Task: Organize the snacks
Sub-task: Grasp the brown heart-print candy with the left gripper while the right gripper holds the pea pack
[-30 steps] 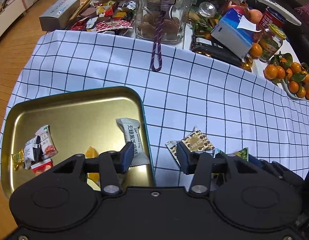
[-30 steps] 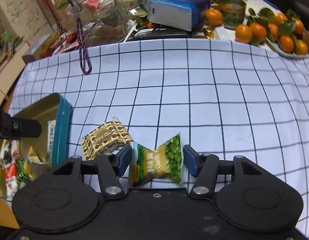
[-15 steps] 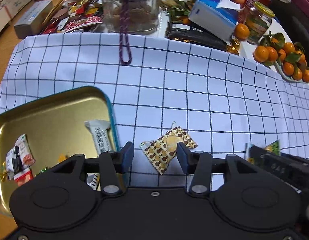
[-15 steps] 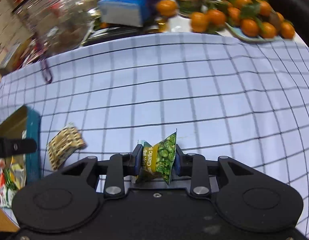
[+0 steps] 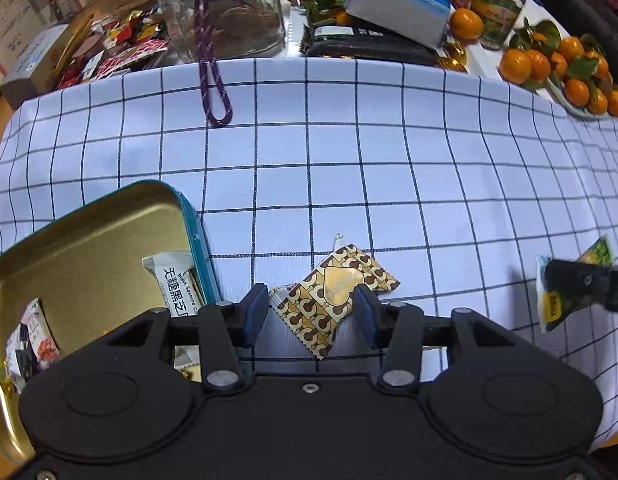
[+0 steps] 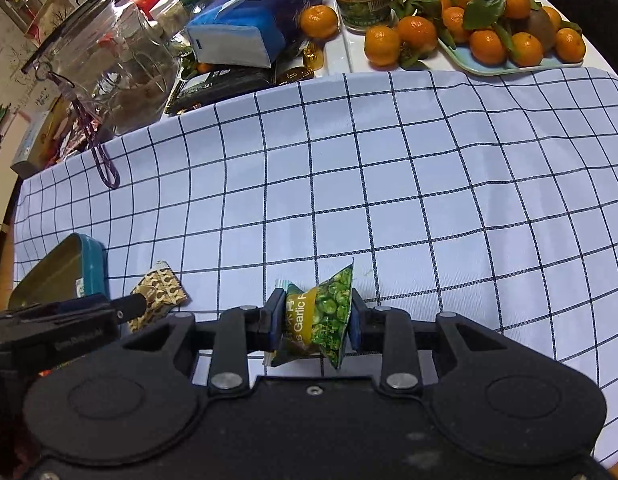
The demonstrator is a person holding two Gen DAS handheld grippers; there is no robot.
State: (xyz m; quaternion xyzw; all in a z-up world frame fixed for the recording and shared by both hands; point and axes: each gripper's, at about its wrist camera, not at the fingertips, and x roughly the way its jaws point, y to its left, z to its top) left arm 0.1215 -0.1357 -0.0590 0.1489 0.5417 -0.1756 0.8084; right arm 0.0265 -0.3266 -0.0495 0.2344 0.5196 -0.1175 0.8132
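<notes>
While the right gripper (image 6: 313,322) clamps a green garlic-pea packet (image 6: 317,318) between its pads, clear of the checked tablecloth (image 6: 389,200), the left gripper (image 5: 311,314) stands spread around a brown-and-gold patterned packet (image 5: 333,296) lying on the cloth, pads not pressing it. Just beside that packet sits a teal-rimmed gold tin (image 5: 89,240) holding several wrapped snacks, among them a black sesame bar (image 5: 175,280).

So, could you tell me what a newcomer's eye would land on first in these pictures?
Probably the green garlic-pea packet pinched in the right gripper above the checked cloth. Next, the brown-and-gold packet lying on the cloth between the left gripper's open jaws, beside the gold tin. Behind, a plate of oranges brightens the far right.
</notes>
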